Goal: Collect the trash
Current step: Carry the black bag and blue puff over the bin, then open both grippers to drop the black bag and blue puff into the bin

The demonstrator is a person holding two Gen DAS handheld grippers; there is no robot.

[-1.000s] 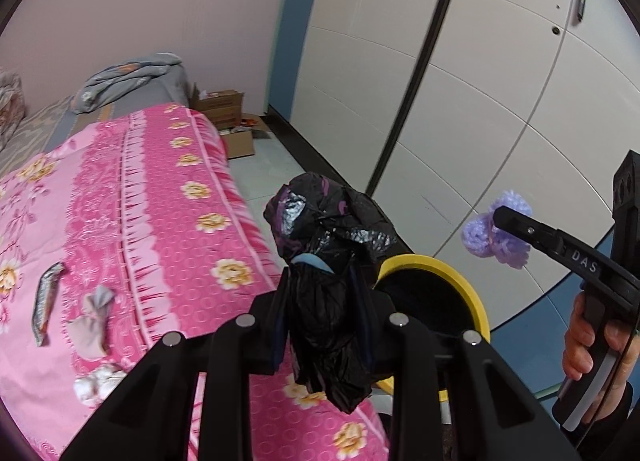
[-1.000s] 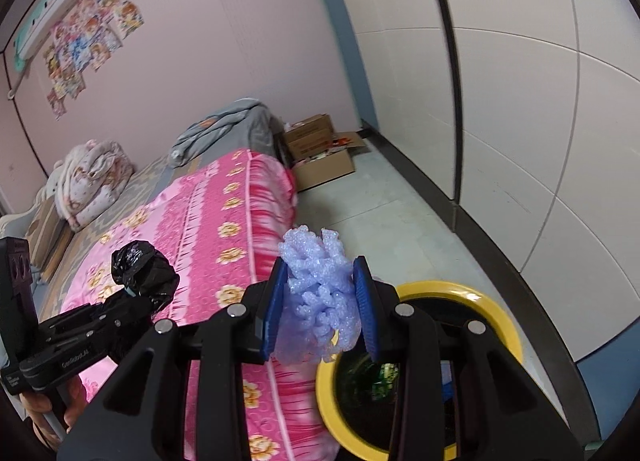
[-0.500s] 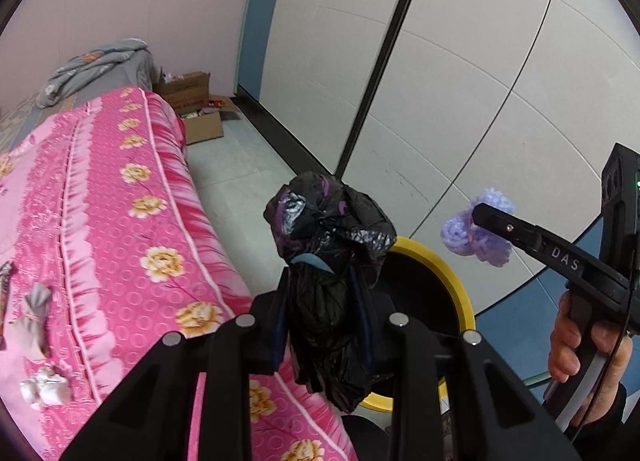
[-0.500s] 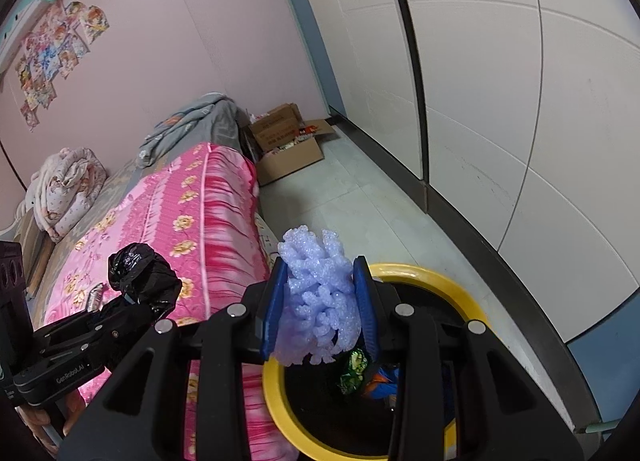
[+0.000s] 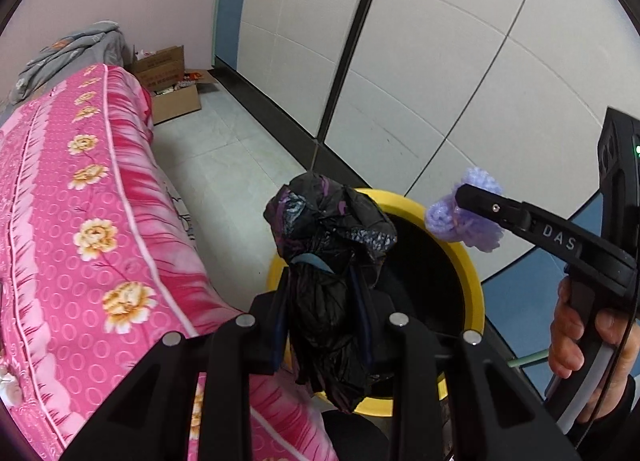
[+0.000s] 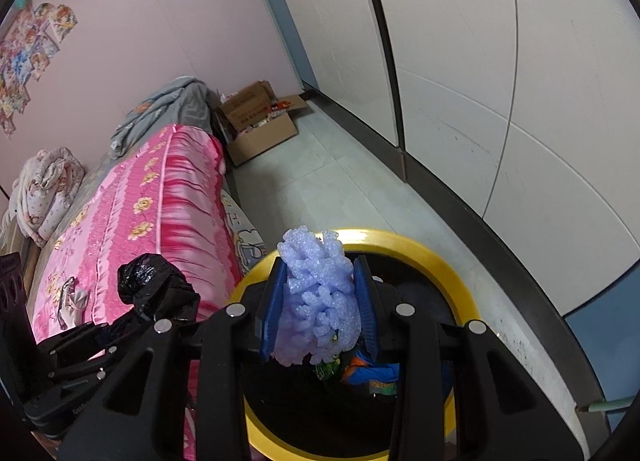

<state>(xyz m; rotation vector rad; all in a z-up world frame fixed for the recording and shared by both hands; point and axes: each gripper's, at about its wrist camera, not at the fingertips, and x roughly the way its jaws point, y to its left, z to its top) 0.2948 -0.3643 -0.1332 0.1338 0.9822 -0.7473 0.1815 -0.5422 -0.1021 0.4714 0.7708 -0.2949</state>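
My left gripper (image 5: 322, 301) is shut on a crumpled black plastic bag (image 5: 328, 229) and holds it at the left rim of a yellow-rimmed black bin (image 5: 472, 273). My right gripper (image 6: 318, 301) is shut on a lump of purple foam (image 6: 318, 289) directly over the bin's opening (image 6: 460, 273). In the left wrist view the purple foam (image 5: 464, 217) hangs above the bin's far rim. In the right wrist view the black bag (image 6: 154, 285) sits left of the bin. Colourful wrappers (image 6: 372, 373) lie inside the bin.
A bed with a pink floral cover (image 5: 80, 229) runs along the left, next to the bin. Small scraps (image 6: 70, 299) lie on it. An open cardboard box (image 6: 260, 125) stands on the floor at the back. White wardrobe doors (image 5: 440, 73) line the right.
Both grippers have moved forward and down toward the bin. The foam now hangs over the opening and the black bag has reached the bin's rim.
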